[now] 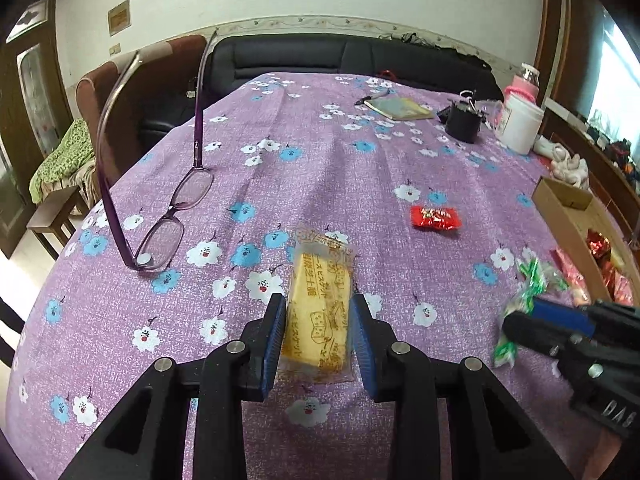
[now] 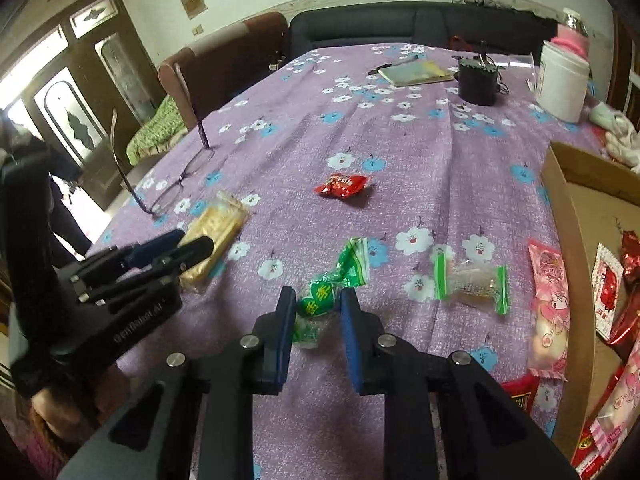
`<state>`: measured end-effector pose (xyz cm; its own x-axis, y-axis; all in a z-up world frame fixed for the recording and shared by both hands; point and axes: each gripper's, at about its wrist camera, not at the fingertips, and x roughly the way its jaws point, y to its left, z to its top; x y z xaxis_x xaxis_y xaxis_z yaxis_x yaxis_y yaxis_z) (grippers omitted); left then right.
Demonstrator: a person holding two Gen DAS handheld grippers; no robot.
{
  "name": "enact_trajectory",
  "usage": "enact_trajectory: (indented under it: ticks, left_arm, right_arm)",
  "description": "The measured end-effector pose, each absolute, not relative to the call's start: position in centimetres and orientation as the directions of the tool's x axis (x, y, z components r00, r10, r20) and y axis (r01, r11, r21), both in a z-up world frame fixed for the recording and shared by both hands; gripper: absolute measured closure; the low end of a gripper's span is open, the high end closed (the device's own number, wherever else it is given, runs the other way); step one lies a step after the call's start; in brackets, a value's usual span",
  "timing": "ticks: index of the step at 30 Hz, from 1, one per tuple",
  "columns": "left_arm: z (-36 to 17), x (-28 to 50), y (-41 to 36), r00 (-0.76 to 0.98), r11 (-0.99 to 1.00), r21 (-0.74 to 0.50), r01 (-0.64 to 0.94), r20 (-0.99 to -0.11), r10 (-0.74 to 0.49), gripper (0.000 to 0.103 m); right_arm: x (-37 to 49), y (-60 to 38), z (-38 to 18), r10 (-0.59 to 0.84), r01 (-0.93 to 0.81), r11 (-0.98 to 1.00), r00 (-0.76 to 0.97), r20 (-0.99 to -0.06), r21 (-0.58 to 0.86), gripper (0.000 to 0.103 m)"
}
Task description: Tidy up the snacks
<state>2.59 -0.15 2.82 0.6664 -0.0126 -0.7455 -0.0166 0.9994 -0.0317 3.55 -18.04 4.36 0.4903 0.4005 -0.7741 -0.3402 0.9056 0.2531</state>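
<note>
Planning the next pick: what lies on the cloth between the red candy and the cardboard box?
Nothing: in the right wrist view, only bare flowered tablecloth lies between the red candy and the cardboard box.

At three o'clock the cardboard box (image 2: pixel 560 240) runs off the edge, its packets half hidden. The biscuit pack's (image 1: pixel 320 304) print is too small to read.
</note>
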Motion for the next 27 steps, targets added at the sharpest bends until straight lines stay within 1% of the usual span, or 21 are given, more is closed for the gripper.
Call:
enact_trajectory:
  ticks: [4, 7, 10, 12, 14, 16, 19, 20, 25, 27]
  left_arm:
    - [2.9, 2.7, 0.3, 0.663, 0.998, -0.053, -0.033, -0.748, -0.018, 0.068]
    - [3.1, 2.7, 1.2, 0.662, 0.994, -0.097, -0.049, -0.748, -0.040, 0.068]
    - [2.9, 2.8, 1.6, 0.654, 0.992, -0.106, -0.066, -0.756, -0.037, 0.068]
    - [2.7, 2.9, 1.8, 0.643, 0.991, -0.115, -0.074, -0.765, -0.040, 0.065]
    - [2.5, 3.1, 1.9, 0.633, 0.990, -0.120, -0.079, -0.773, -0.043, 0.053]
    - [2.3, 3.3, 1.7, 0.625, 0.989, -0.128, -0.071, -0.779, -0.056, 0.051]
    - [1.9, 3.6, 1.0, 0.611, 0.993, -0.106, -0.056, -0.790, -0.050, 0.050]
    - [1.9, 3.7, 0.6, 0.611, 0.995, -0.087, -0.052, -0.791, -0.037, 0.046]
    - [1.5, 3.9, -1.4, 0.629, 0.999, 0.036, -0.039, -0.776, 0.053, 0.045]
    - [1.5, 3.7, -1.7, 0.638, 0.998, 0.058, -0.033, -0.767, 0.065, 0.052]
  right_arm:
    - [3.6, -18.6, 4.6, 0.416, -0.343, 0.900, 0.500, -0.759, 0.267, 0.081]
    - [3.7, -18.9, 4.7, 0.423, -0.334, 0.899, 0.500, -0.755, 0.283, 0.081]
    - [3.7, -19.2, 4.7, 0.430, -0.326, 0.898, 0.502, -0.750, 0.296, 0.081]
    - [3.6, -19.3, 4.8, 0.435, -0.332, 0.895, 0.505, -0.746, 0.297, 0.081]
    - [3.4, -19.2, 5.0, 0.438, -0.338, 0.893, 0.508, -0.742, 0.296, 0.081]
    - [3.3, -19.1, 5.2, 0.447, -0.345, 0.889, 0.506, -0.737, 0.302, 0.081]
    - [3.2, -19.1, 5.2, 0.453, -0.349, 0.886, 0.505, -0.735, 0.306, 0.081]
    - [3.2, -19.1, 5.2, 0.455, -0.349, 0.885, 0.505, -0.734, 0.308, 0.081]
    - [2.9, -18.9, 5.3, 0.462, -0.356, 0.881, 0.503, -0.730, 0.312, 0.081]
    - [2.8, -18.8, 5.3, 0.465, -0.362, 0.879, 0.502, -0.730, 0.311, 0.081]
